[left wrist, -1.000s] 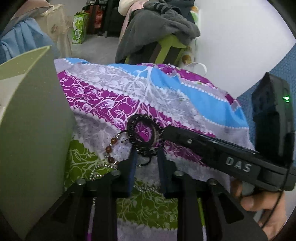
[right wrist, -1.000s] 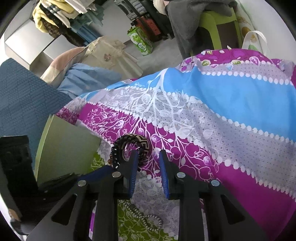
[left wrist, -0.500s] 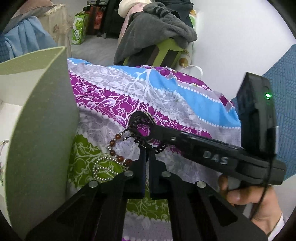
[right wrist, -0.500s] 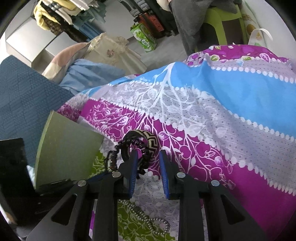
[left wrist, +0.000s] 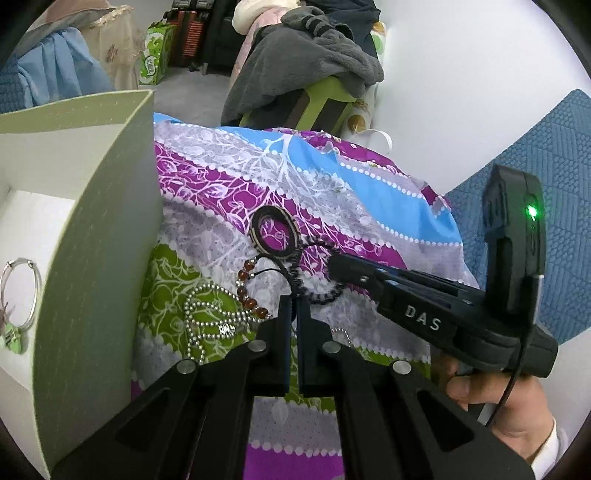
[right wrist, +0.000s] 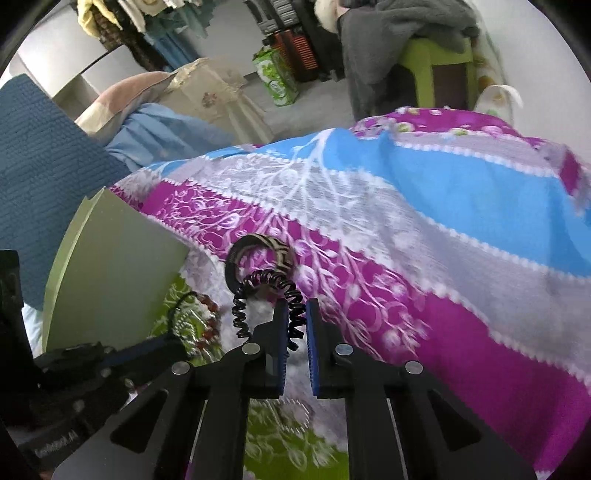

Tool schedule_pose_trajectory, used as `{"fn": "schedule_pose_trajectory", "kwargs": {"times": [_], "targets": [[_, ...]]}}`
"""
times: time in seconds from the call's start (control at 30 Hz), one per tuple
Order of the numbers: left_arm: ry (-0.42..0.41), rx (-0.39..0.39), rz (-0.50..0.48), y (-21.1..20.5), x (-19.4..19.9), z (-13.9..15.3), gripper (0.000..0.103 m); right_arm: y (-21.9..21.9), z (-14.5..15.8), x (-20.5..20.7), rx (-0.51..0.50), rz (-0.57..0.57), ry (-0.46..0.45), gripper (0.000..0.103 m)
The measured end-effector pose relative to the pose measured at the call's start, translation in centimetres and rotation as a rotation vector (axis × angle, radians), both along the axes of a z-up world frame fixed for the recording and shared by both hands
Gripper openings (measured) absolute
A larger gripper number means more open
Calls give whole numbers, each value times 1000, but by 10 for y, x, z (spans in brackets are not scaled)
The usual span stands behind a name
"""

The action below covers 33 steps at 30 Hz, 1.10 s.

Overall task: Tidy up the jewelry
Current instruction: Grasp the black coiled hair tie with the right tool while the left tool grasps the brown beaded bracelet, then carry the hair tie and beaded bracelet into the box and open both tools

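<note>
A patterned purple, blue and green cloth (left wrist: 369,192) lies beside a matte green cardboard box (left wrist: 92,229). On the cloth, both grippers clamp one black coiled bracelet (right wrist: 291,314): the left gripper (left wrist: 293,301) has closed, and the right gripper (right wrist: 297,314) has just closed too. A smooth dark bangle (left wrist: 275,232) lies just beyond.

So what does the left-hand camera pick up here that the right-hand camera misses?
Only the left wrist view shows inside the green box, where a silver ring lies, plus the hand holding the right gripper. Only the right wrist view shows the clothes pile far back. Both show the black coil bracelet, patterned bangle, amber beads and bedsheet.
</note>
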<state>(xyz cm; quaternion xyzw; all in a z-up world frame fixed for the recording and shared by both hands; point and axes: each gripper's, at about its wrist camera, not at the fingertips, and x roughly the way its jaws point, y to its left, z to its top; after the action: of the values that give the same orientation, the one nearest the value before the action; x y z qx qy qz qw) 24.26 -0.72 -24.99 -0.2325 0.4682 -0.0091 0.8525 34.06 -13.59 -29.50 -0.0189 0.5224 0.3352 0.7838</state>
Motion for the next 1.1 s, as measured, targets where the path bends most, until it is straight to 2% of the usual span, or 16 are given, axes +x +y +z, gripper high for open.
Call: {"fn": "schedule_pose_trajectory", "kwargs": {"times": [0.47,0.67,0.8,0.93,1.1], "targets": [[-38,6,-45,-1,-22,16,2,-41,18,-53,-162,-169,-72,7],[-26,20,-18,6,-30,24,2,-48,28,-78,-172,-253,-63,7],[-21,34,-28,6,-33,29,2,-41,36,-90,-205,-247,-100,7],[-17,49,-43,6,-40,36,2,-40,54,-96,-197,-259,-132,7],[-43,48,-51,14,-47,61,2,-40,82,-97,-159,-282,-150,7]]}}
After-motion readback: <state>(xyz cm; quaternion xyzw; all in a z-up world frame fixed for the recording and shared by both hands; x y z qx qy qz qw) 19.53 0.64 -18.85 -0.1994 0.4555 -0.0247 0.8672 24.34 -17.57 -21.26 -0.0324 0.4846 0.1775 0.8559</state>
